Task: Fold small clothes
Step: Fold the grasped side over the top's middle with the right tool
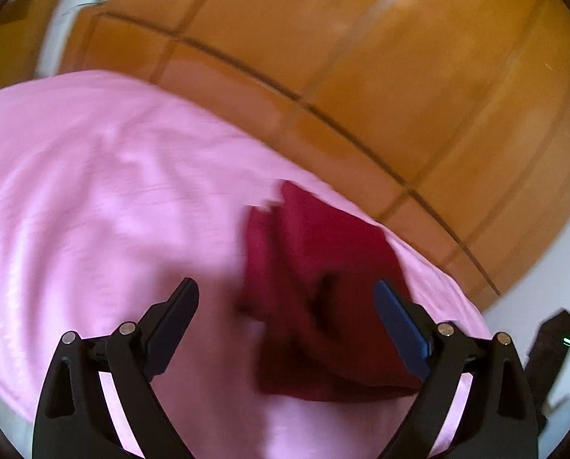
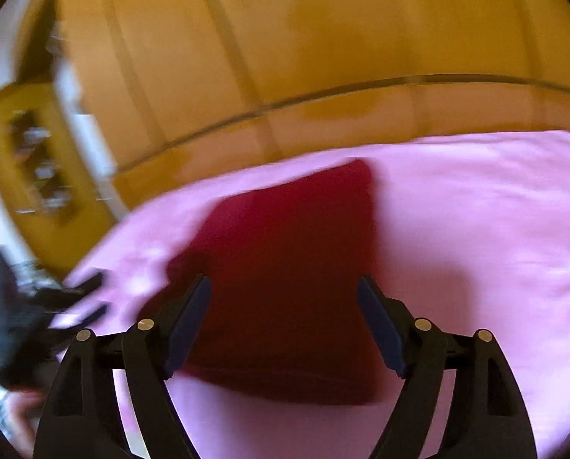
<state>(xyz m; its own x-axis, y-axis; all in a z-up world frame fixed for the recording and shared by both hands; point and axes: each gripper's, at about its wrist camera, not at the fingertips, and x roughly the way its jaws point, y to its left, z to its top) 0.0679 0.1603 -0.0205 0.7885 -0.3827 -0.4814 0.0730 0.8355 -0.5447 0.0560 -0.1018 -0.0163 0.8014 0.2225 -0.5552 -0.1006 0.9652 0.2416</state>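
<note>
A dark red garment [image 1: 323,290] lies folded on the pink sheet [image 1: 93,199], close to the sheet's far edge. My left gripper [image 1: 285,290] hovers over the near left part of the garment, open, with nothing pinched between its pads. In the right wrist view the same red garment [image 2: 285,267] is a flat rectangle on the pink sheet [image 2: 476,229]. My right gripper [image 2: 285,279] is over the garment's near half, open and empty. The left gripper [image 2: 97,294] appears blurred at the left edge of that view, above the sheet's edge.
Orange-brown wooden panelling [image 1: 361,76] rises just behind the sheet's far edge. A wooden shelf unit [image 2: 36,160] stands against a white wall at the left. A dark object with a green light [image 1: 552,340] is at the right. Both views are motion-blurred.
</note>
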